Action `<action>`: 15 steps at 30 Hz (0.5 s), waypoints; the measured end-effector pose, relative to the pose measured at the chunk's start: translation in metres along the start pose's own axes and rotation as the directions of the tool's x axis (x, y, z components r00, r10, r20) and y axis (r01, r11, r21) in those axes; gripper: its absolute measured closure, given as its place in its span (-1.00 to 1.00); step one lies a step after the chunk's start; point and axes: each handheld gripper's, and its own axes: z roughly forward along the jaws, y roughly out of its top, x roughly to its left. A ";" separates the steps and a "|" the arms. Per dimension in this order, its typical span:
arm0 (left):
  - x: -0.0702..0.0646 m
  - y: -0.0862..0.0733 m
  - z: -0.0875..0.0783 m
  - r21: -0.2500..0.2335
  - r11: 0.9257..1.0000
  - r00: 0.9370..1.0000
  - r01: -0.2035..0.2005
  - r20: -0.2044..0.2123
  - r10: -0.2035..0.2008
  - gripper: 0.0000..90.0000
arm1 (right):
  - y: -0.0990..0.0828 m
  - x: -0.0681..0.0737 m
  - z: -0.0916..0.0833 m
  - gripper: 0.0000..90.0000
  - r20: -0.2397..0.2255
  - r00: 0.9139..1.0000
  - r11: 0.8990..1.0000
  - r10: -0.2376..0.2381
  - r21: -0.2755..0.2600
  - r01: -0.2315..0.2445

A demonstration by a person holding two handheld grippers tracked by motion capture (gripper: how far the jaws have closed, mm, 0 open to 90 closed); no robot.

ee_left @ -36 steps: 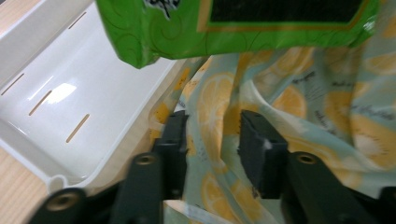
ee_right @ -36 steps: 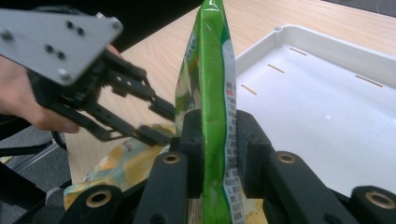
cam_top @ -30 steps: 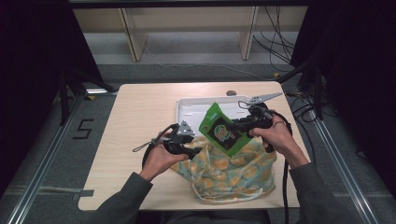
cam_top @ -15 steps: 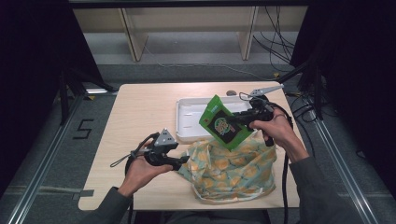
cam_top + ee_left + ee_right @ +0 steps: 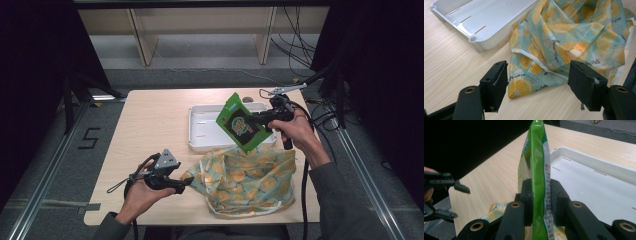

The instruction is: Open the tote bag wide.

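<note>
A black "5" (image 5: 89,138) is marked on the floor off the surface's left edge. Script on the lemon-print cloth (image 5: 574,45) and small print on the green packet (image 5: 537,170) are too blurred to read.

grey sleeves | black grippers: left gripper (image 5: 186,184), right gripper (image 5: 256,118) | black cables

Cables (image 5: 300,50) are trailing over the floor (image 5: 200,50) at the upper right of the frame. A taped "5" (image 5: 89,138) is lying at the left, beside a rail (image 5: 50,170) running toward the lower left corner.
</note>
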 end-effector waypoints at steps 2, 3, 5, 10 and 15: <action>0.000 -0.003 -0.002 -0.004 1.000 1.000 0.011 -0.002 -0.011 -0.30 | 0.003 -0.003 -0.001 0.69 0.014 1.000 1.000 0.002 -0.002 -0.002; 0.000 -0.005 -0.004 -0.004 1.000 1.000 0.012 -0.002 -0.012 -0.30 | 0.005 -0.004 -0.001 0.69 0.015 1.000 1.000 0.024 -0.012 -0.024; 0.000 -0.007 -0.007 -0.007 1.000 1.000 0.010 -0.018 -0.011 -0.30 | 0.008 -0.007 -0.001 0.69 0.029 0.999 1.000 0.024 -0.016 -0.024; -0.001 -0.011 -0.009 -0.024 0.999 0.999 0.024 -0.023 -0.024 -0.32 | 0.011 -0.013 0.001 0.69 0.055 0.997 0.999 0.052 -0.020 -0.051; -0.002 -0.017 -0.012 -0.013 1.000 0.999 0.020 -0.032 -0.020 -0.35 | 0.015 -0.023 0.005 0.69 0.092 0.994 0.998 0.062 -0.012 -0.062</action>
